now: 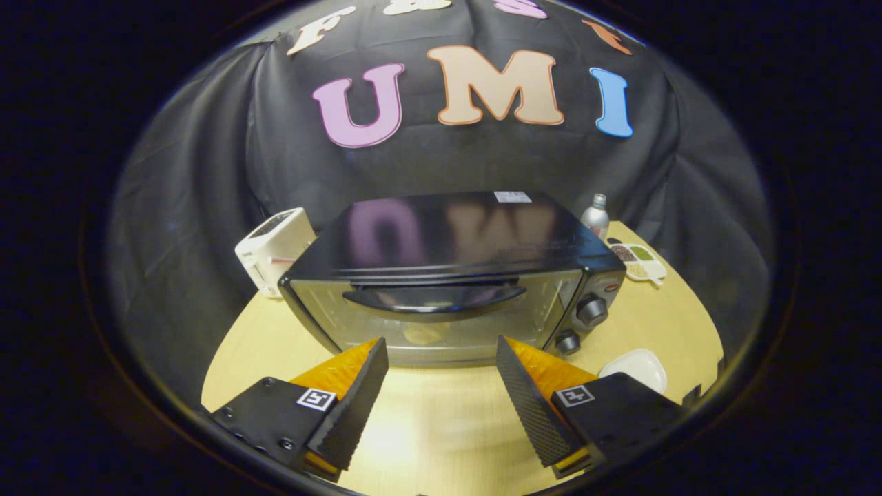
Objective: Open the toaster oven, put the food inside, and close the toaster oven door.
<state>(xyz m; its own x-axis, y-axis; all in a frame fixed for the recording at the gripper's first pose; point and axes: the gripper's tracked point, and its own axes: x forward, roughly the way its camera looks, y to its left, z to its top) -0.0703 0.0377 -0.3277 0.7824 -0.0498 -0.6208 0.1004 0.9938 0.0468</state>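
We see our gripper (441,358) with jaws spread wide and empty, just short of the toaster oven (448,275) on the surface (441,427). Its door is shut; a pale food item (422,335) shows dimly through the glass. The label on top is too small to read.

Tool (441,358) fingers apart, just short of closed toaster oven (448,275), perhaps food (422,335) behind glass.

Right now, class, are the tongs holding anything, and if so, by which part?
Nothing is held. The tongs stand open over the bare table, short of the shut toaster oven and its door handle.
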